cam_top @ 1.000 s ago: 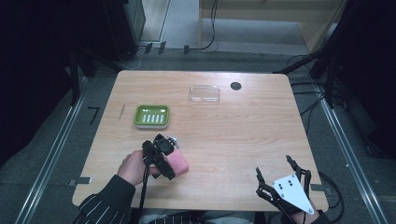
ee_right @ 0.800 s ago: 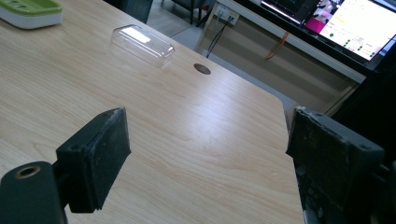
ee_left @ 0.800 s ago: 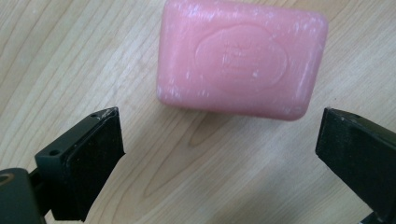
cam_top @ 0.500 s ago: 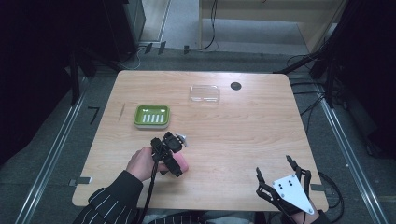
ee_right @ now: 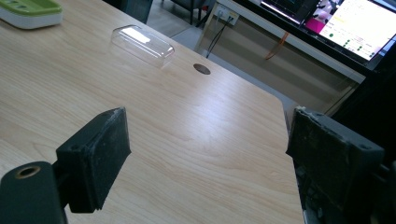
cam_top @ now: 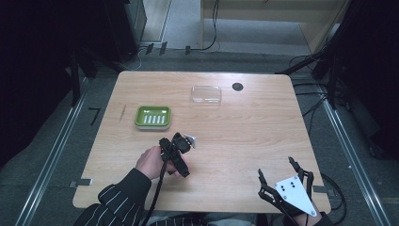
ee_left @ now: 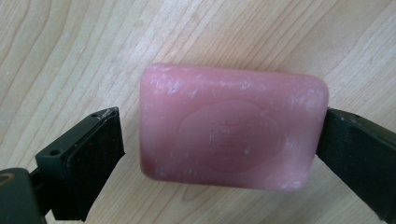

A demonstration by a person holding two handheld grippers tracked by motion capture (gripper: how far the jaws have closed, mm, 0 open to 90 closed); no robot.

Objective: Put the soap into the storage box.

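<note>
Pink soap bar (ee_left: 231, 128) lies flat on the wooden table (cam_top: 244, 127) between the left gripper (ee_left: 219, 149) jaws: right jaw touching its end, left jaw just short of it, so not yet clamped. Against 0.5 s ago, the left hand (cam_top: 153, 162) has moved slightly toward the table's middle, the soap now hidden beneath it from above. Bar is rounded-rectangular, waxy, scuffed white, with an oval stamp; right gripper (cam_top: 287, 181) rests near the front edge, jaws wide apart; green soap dish (cam_top: 153, 117) and clear lid (cam_top: 206, 94) sit farther back.

A pink rectangular soap bar (ee_left: 231, 126) is lying on the light wooden table (cam_top: 244, 136), sitting between the left gripper (cam_top: 175, 153)'s jaws (one touching, one just apart). The green plastic soap dish (cam_top: 153, 117) is sitting behind it, with the clear plastic lid (cam_top: 206, 94) lying farther right.
</note>
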